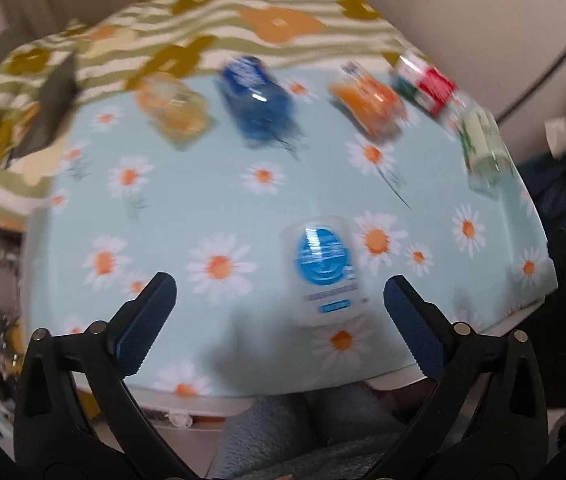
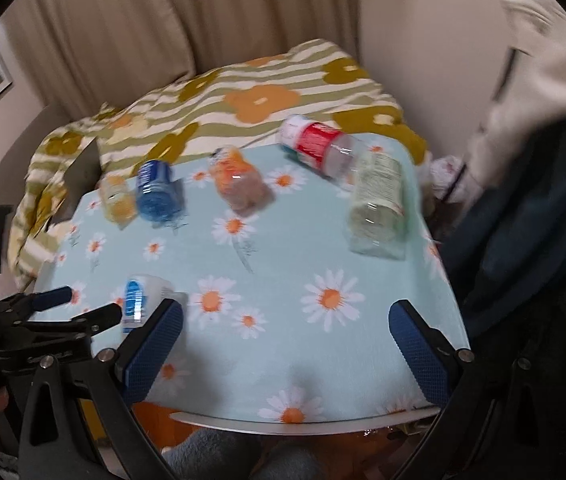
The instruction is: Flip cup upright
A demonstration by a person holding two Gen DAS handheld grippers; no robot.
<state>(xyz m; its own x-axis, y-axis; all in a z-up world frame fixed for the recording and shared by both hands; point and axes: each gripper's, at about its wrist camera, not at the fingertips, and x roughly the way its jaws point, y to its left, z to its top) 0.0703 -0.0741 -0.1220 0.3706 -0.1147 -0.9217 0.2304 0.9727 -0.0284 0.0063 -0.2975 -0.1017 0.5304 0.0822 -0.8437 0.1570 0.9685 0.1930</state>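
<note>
The cup [image 1: 325,270], white with a blue label, lies on its side on the daisy tablecloth [image 1: 203,200] near the front edge, just ahead of my left gripper [image 1: 279,304]. Its jaws are wide open, holding nothing. My right gripper [image 2: 287,326] hangs open and empty too. I judge this the approach: next I must straddle the cup's body and close.

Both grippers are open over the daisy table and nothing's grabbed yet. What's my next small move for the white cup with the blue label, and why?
Probably ease the left gripper forward and down so its open jaws straddle the white cup. That cup sits just ahead of it, slightly toward its right finger, untouched. The right gripper is open too, but the cup lies off to its left.
</note>
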